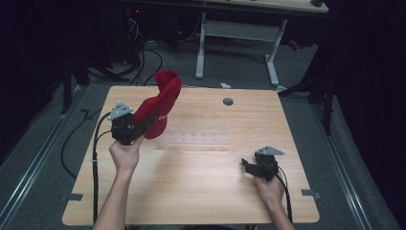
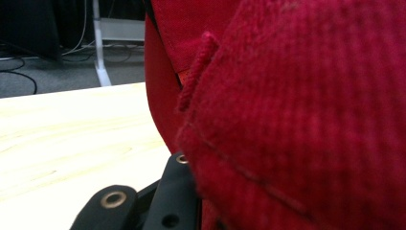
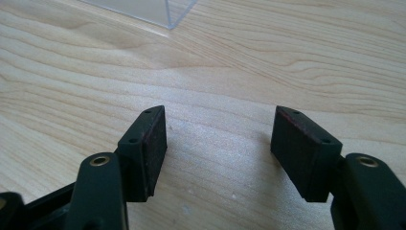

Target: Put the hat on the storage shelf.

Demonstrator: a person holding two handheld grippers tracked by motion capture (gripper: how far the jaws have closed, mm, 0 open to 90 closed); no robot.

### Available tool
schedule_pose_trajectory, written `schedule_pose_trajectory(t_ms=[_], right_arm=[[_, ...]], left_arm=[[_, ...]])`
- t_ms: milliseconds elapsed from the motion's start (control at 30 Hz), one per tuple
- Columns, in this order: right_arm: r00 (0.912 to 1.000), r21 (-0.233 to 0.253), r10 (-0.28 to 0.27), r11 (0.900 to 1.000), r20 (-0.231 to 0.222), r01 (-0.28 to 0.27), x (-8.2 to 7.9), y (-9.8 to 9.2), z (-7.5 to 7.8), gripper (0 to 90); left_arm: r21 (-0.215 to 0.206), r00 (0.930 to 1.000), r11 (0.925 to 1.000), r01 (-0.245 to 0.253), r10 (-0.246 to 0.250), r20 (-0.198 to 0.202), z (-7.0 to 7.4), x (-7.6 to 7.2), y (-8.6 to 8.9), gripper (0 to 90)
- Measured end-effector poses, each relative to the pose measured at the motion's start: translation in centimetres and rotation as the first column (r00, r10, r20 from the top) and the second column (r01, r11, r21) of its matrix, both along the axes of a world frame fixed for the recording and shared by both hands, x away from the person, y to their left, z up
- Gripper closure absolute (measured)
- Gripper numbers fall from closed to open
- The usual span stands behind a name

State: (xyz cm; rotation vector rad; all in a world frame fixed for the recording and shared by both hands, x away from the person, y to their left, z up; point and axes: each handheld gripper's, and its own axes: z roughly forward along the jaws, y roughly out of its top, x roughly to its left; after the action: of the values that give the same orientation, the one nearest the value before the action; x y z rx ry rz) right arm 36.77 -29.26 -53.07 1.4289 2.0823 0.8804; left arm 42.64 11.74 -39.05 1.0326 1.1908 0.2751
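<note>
We lift a red cap

Our left tool (image 1: 143,125) grips the cap (image 1: 162,103) above the table (image 1: 201,191); our right tool (image 1: 249,166) rests open.

My left gripper (image 1: 146,125) pinches the red knit cap (image 1: 162,103), lifted upright above the table's left side.

Red cap (image 2: 297,120) in claw (image 2: 191,201)

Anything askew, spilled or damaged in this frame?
Nothing looks damaged or spilled. The red knitted cloth cap is lifted off the light wooden table, held by the left gripper. The right gripper sits open above the tabletop.
</note>
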Motion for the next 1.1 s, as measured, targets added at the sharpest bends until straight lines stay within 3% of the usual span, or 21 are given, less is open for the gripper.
schedule_pose_trajectory(t_ms=[467,1100], right_arm=[[1.0,-0.001,0.001,1.0,0.001,-0.001,0.0,0.0,0.0,37.2],[1.0,-0.001,0.0,1.0,0.001,0.0,0.0,0.0,0.0,37.0]], left_arm=[[0.012,0.9977,0.998,-0.062,0.062,-0.025,-0.7,1.4,-0.3,80.8],[0.004,0.9949,0.9957,-0.093,0.093,-0.04,-1.1,2.1,-0.8,81.2]])
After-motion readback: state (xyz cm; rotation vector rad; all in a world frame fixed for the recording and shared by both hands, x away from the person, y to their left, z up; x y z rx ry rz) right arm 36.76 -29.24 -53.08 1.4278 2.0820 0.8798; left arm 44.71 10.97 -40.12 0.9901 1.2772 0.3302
